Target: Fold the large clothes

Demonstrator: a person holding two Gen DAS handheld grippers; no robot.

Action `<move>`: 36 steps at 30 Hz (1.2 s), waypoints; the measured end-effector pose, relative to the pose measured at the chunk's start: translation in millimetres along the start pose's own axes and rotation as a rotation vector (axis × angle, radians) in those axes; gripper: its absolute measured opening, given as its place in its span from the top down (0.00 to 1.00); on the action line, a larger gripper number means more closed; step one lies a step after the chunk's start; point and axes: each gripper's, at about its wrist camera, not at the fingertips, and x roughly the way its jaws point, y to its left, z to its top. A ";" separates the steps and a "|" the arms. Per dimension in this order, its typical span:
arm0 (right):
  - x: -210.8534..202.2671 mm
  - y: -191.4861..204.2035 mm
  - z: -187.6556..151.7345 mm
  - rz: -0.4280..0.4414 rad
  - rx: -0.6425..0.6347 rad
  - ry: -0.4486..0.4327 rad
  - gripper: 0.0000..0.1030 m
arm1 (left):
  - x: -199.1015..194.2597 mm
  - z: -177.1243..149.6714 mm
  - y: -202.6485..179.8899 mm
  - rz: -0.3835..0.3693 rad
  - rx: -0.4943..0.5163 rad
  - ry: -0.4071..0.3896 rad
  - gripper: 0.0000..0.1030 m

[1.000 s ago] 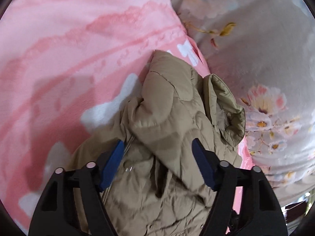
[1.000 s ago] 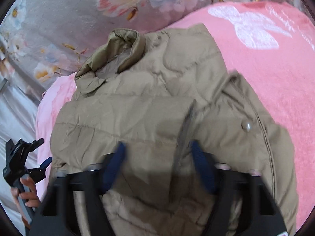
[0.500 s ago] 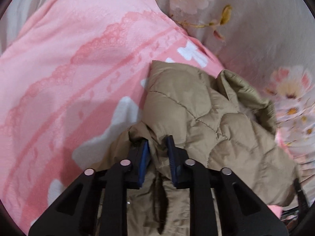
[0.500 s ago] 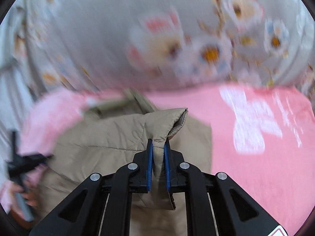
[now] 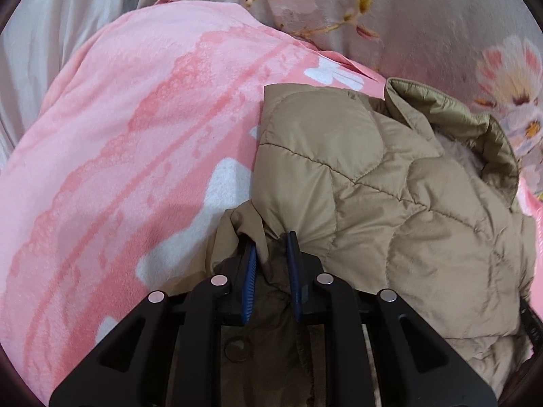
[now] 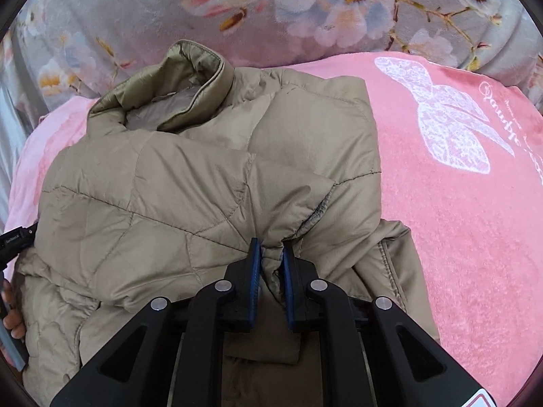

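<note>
A tan quilted jacket point(image 5: 390, 210) lies on a pink blanket point(image 5: 135, 169), its lower part folded up over its body, collar point(image 5: 475, 125) at the far right. My left gripper point(image 5: 270, 240) is shut on a bunched edge of the jacket. In the right wrist view the jacket point(image 6: 169, 196) fills the middle, collar point(image 6: 176, 84) at the far left. My right gripper point(image 6: 271, 246) is shut on the folded jacket edge. The layers under the fold are hidden.
A grey floral blanket point(image 6: 305, 10) lies beyond the jacket, also in the left wrist view point(image 5: 441, 27). The pink blanket point(image 6: 475, 203) spreads to the right with a white lace bow print point(image 6: 448, 118). The person's hand with the other gripper's handle point(image 6: 12, 305) shows at the left edge.
Both grippers closed on the jacket's edge and carried it up over the jacket toward the collar. The right view has swung back down and steadied.
</note>
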 end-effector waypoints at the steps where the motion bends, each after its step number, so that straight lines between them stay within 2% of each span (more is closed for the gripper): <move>1: -1.9 -1.8 0.8 0.007 0.004 0.005 0.88 | -1.4 0.1 -1.8 0.011 0.008 -0.001 0.83; 3: -13.9 -6.9 1.3 -0.006 0.017 0.011 0.83 | -11.6 -0.5 -2.2 0.026 0.027 0.000 0.83; 5: -42.2 -15.8 -0.3 -0.046 0.048 -0.039 0.66 | -29.2 -1.2 2.6 0.010 0.042 -0.011 0.82; 6: -55.3 -18.7 0.3 -0.061 0.055 -0.073 0.63 | -45.4 0.2 6.3 -0.003 0.049 -0.032 0.78; 7: -67.7 -20.4 2.1 -0.078 0.058 -0.107 0.62 | -54.2 2.6 6.7 -0.001 0.053 -0.048 0.71; 8: -78.3 -19.7 6.1 -0.090 0.058 -0.137 0.61 | -63.8 7.5 5.5 0.002 0.057 -0.068 0.69; 10: -90.1 -5.7 21.2 -0.047 0.051 -0.162 0.61 | -80.7 23.8 -6.8 -0.016 0.059 -0.103 0.69; 12: -84.5 21.8 35.7 0.007 0.004 -0.146 0.61 | -87.4 37.7 -31.8 -0.064 0.077 -0.115 0.65; 13: -75.3 39.8 41.7 0.029 -0.028 -0.132 0.61 | -85.6 43.1 -47.5 -0.072 0.095 -0.111 0.62; 16: -43.4 76.2 48.9 0.059 -0.083 -0.091 0.61 | -60.5 50.0 -87.5 -0.090 0.125 -0.067 0.62; 18: -15.6 92.1 47.0 0.059 -0.103 -0.045 0.62 | -33.6 44.8 -102.2 -0.071 0.133 -0.016 0.62; 21: 7.4 100.8 35.3 0.063 -0.114 -0.005 0.65 | -1.7 27.6 -104.7 -0.042 0.129 0.042 0.62; 27: 15.3 103.9 15.7 0.060 -0.156 -0.033 0.65 | 6.0 3.5 -106.8 -0.026 0.190 -0.027 0.61; 36: 22.0 103.8 11.3 0.054 -0.164 -0.042 0.65 | 11.9 -9.5 -107.8 -0.014 0.199 -0.057 0.61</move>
